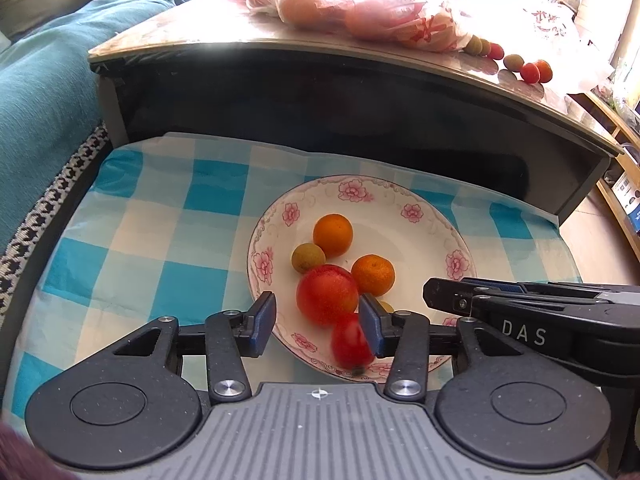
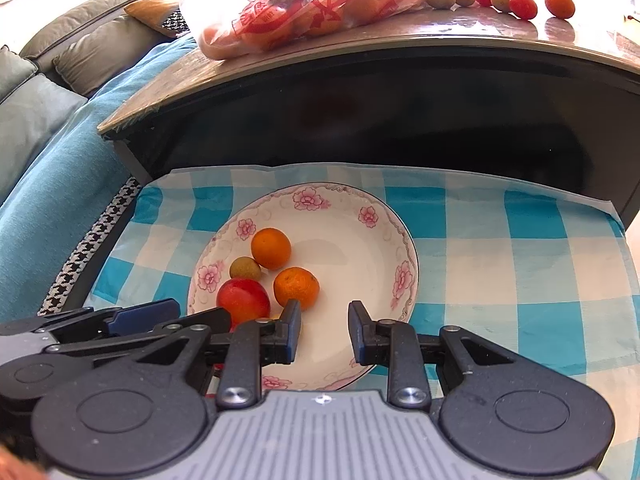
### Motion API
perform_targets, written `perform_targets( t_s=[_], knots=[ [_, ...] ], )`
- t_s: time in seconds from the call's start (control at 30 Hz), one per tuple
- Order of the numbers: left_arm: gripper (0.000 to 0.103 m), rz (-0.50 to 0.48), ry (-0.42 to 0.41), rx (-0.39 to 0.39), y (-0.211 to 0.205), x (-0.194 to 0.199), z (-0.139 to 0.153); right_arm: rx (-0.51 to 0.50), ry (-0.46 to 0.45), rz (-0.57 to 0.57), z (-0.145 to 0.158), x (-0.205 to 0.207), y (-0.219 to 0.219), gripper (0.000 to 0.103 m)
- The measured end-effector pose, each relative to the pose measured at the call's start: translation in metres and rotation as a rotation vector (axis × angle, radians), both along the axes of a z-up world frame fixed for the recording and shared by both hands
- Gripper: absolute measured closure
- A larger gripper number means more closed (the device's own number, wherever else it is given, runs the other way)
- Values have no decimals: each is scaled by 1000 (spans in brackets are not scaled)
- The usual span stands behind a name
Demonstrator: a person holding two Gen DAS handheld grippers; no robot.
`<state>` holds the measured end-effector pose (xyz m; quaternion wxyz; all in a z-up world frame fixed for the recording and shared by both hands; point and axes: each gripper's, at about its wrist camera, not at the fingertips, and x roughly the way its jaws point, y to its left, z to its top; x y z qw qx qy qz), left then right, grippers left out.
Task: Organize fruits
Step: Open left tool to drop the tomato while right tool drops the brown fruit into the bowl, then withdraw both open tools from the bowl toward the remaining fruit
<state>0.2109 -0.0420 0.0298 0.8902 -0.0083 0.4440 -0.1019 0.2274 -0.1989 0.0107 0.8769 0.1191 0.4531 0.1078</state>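
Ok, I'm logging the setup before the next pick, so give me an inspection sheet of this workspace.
Surface: checked cloth, lying flat, below a table.
Job's things: plate on the cloth holding two oranges, a red fruit and a green fruit; a blurred tomato at its near rim.
Clutter: fruit bag and loose small fruits on the table.
Grippers: left gripper open over the plate, tomato between the jaws, not pinched; right gripper shut to a narrow gap, empty.
Cables: nothing seen.
Surroundings: sofa at left.
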Motion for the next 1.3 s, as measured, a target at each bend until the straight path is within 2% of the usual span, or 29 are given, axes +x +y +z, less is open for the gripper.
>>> perform_targets(
  t_s=[0.47, 0.63, 1.3],
  knots=[
    [40, -3, -29, 22, 4, -10, 11, -4, -13, -2, 9, -9, 1, 73],
    [37, -2, -39, 31, 10, -16, 15, -9, -15, 1, 12, -15, 2, 69],
    [33, -17, -58, 52, 23, -55, 26, -19, -18, 23, 24, -60, 16, 69]
  ],
)
